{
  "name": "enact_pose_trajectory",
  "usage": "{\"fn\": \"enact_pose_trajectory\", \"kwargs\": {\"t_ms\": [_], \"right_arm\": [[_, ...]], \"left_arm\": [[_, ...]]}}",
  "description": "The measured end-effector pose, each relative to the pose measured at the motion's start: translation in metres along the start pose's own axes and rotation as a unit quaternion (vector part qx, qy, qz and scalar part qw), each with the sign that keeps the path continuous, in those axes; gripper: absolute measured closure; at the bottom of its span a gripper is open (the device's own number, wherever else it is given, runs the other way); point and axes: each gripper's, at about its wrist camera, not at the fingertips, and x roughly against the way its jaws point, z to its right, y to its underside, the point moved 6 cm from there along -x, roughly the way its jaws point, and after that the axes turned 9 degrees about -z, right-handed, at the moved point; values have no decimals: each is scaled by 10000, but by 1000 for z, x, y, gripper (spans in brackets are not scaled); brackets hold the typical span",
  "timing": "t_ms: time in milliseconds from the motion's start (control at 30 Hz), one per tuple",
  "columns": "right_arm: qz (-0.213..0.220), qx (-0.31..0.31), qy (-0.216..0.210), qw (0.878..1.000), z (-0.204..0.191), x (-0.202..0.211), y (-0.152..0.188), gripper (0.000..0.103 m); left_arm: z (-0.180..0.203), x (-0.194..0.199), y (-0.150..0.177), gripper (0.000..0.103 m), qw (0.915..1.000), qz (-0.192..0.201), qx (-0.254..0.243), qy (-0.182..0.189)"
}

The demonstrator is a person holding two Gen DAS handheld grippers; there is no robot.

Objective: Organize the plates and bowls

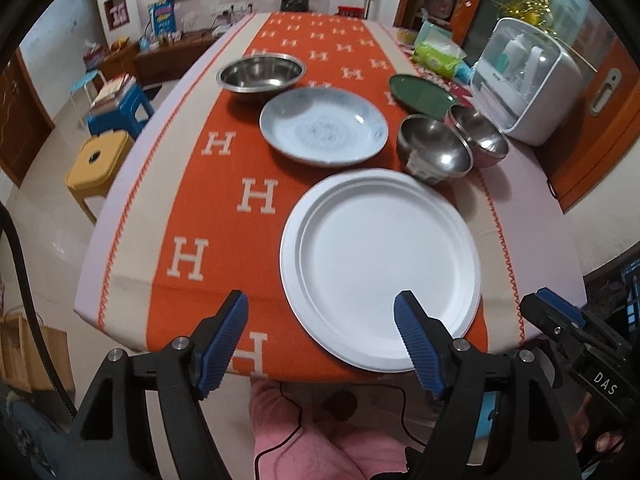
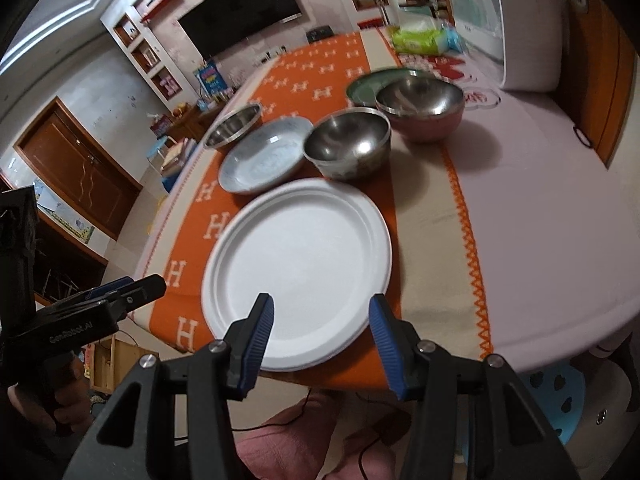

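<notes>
Orange monogrammed cloth runs the length of the counter point(image 1: 160, 184), where a white plate point(image 1: 380, 268) lies flat at the near edge, face up and round, with no long axis to speak of. Beyond that plate sit a pale blue dish point(image 1: 324, 126), a wide steel bowl point(image 1: 260, 72), two small steel bowls point(image 1: 434, 148) and a green plate point(image 1: 420, 92). Your left claw point(image 1: 322, 344) stands wide and your right claw point(image 2: 322, 340) half open, both empty above the white plate, so you look between pickups; stacking next calls for choosing a dish.
</notes>
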Motion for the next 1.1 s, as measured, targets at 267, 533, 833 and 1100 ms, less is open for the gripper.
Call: {"fn": "enact_pose_trajectory", "kwargs": {"t_ms": [267, 533, 833, 1100], "right_arm": [[673, -44, -224, 9975, -17, 22, -14, 48], [1233, -179, -325, 9917, -40, 31, -32, 42], [1496, -399, -287, 9875, -70, 17, -56, 36], [1544, -710, -190, 9853, -88, -6, -76, 36]], "left_arm": [[-7, 43, -21, 21, 9988, 461, -181, -36], [-23, 63, -49, 18, 9969, 647, -440, -37], [-52, 64, -92, 15, 9946, 760, -707, 101], [-73, 51, -132, 15, 9919, 725, -1013, 267]]}}
